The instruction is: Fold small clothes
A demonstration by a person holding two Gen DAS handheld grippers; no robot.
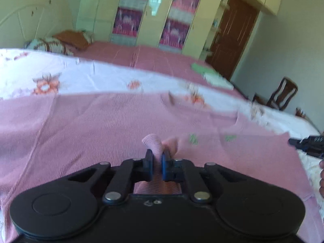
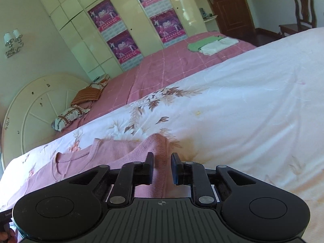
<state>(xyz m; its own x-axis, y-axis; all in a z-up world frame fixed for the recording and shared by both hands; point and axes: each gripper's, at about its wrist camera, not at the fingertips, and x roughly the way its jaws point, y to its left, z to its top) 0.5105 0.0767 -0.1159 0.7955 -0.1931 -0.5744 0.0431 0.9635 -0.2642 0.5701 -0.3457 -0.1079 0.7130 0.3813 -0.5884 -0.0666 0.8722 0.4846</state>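
Pink ribbed top (image 1: 101, 125) is spread out flat over the white floral sheet (image 1: 85, 77) on the near side of the bed, and it fills most of the left wrist view. Left gripper (image 1: 157, 158) has a fold of the pink knit pinched between its fingers, jaws pulled in narrow around it, with a little hump of fabric poking up just past the tips. Over in the right wrist view, the right gripper (image 2: 162, 162) has a ridge of the same top (image 2: 113, 151) running up between its fingers; the jaws sit a bit wider there and there's a visible gap on the right-hand side, so I honestly can't tell if it's actually clamping or just straddling the fabric. You can also spot the right gripper (image 1: 307, 144) peeking in at the right edge of the left wrist view, just beside the hem. Farther back the bed has a pink checked cover (image 2: 172, 66), with a green garment (image 2: 200, 43) and a white one (image 2: 216, 46) lying folded, touching each other. Pillows (image 2: 81, 103) are up by the cream headboard (image 2: 34, 105), and a wardrobe (image 2: 85, 40) with purple posters stands behind. Left view is kinda blurry.
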